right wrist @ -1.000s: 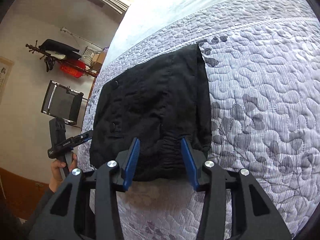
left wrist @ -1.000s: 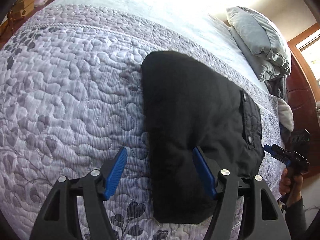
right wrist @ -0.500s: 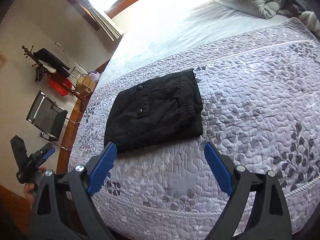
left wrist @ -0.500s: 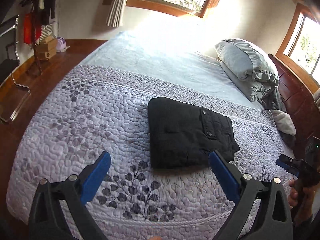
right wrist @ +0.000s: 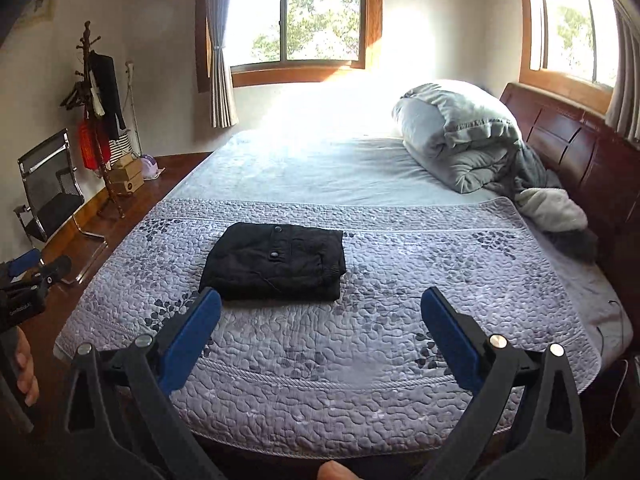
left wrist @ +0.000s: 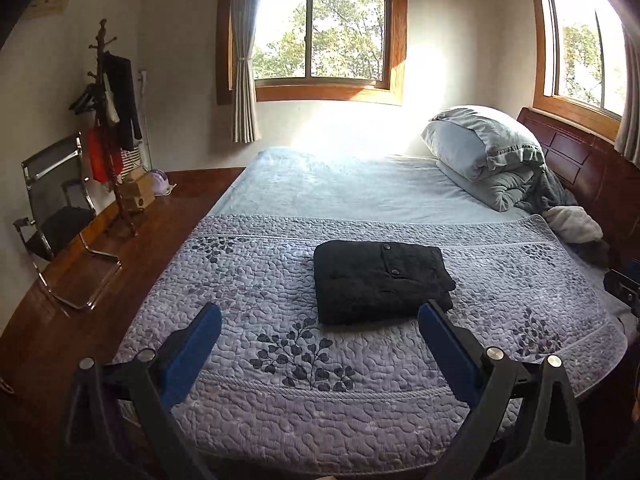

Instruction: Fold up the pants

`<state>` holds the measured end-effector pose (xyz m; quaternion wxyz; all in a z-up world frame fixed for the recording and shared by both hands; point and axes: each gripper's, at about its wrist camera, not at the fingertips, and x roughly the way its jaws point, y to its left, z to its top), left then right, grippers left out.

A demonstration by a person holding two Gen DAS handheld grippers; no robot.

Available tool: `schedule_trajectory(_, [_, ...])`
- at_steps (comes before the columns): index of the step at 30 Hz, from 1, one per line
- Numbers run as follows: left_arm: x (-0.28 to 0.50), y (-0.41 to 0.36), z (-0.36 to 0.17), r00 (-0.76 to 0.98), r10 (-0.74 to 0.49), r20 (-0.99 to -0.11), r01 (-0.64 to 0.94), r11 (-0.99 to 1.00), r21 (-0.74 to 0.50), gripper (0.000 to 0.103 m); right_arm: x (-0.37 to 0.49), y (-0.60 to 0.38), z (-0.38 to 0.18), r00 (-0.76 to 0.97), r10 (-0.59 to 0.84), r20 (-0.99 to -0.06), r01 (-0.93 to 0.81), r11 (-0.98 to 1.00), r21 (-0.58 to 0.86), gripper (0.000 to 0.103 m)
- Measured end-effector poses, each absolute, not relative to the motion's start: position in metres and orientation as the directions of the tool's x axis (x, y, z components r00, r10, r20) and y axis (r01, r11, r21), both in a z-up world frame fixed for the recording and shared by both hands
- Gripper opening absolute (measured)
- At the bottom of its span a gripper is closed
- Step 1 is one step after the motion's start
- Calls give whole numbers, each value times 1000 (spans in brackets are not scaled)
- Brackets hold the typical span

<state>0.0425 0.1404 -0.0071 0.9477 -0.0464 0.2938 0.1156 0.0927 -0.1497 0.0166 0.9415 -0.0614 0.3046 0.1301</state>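
The black pants (left wrist: 380, 280) lie folded into a compact rectangle on the grey quilted bedspread (left wrist: 280, 400), with two snap buttons facing up. They also show in the right wrist view (right wrist: 276, 266). My left gripper (left wrist: 320, 320) is open and empty, held back over the foot of the bed, well short of the pants. My right gripper (right wrist: 320, 306) is open and empty too, also back from the pants. The left gripper also shows at the left edge of the right wrist view (right wrist: 32, 272).
A pillow and bunched grey duvet (left wrist: 488, 152) lie by the wooden headboard (left wrist: 576, 160) at right. A chair (left wrist: 56, 216) and a coat stand (left wrist: 108, 128) stand on the wooden floor at left. Windows are behind the bed.
Both grippers have pulled back and risen away from the folded pants and opened wider. The pants stay flat on the quilt and now look small and far.
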Motion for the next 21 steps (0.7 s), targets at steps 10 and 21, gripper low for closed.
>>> schedule_trajectory(10, [-27,99,23,810,169,-561,-207,978,-4,99,25,-154,38,813,234,-534,-292,956,-27,100])
schedule_trajectory(21, [-72,74,26,807,153,-570,-209,977,-34,99,-17,-157,31,813,223,-538,-287,957,-37,100])
